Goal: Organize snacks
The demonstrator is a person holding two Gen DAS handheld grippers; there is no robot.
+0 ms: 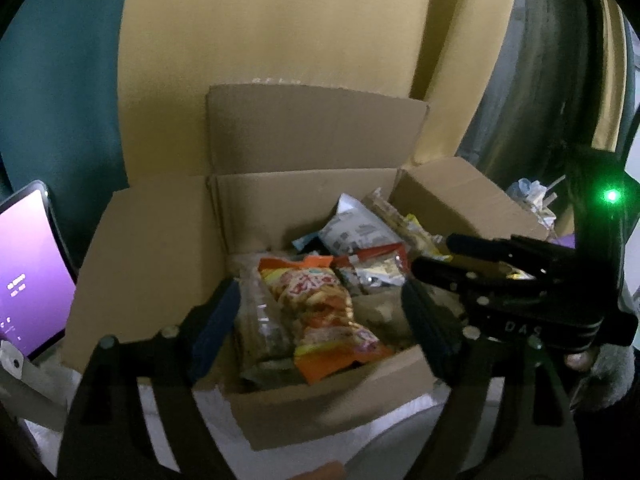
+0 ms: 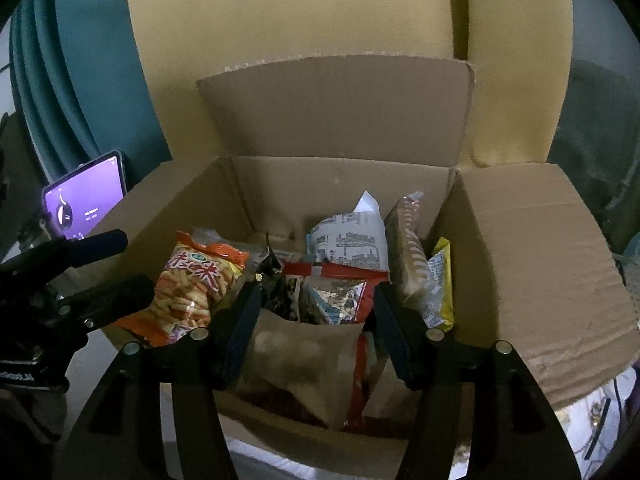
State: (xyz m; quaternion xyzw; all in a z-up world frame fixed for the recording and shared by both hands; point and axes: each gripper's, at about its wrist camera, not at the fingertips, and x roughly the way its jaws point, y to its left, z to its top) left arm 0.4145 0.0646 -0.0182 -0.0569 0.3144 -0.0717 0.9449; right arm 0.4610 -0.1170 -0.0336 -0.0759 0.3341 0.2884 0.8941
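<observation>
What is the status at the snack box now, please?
Left gripper open over orange snack bag. Right gripper astride brown pouch, grip unclear. Cardboard box open, crowded. No obstruction seen.

A: The cardboard box (image 2: 532, 264) is plain brown all over. And that snack bag (image 2: 192, 292) on its left side?

B: Orange, with red and white lettering and pale yellow sticks pictured. Beside it lies a red-edged packet (image 2: 332, 292) with a silvery front.

A: The pouch (image 2: 348, 240) at the back is white with grey print. The small packet (image 2: 438, 288) at the right is yellow and pale blue.

B: The curtain (image 1: 52, 80) is teal, the phone screen (image 1: 28, 276) purple, and a light (image 1: 611, 196) glows green.
</observation>
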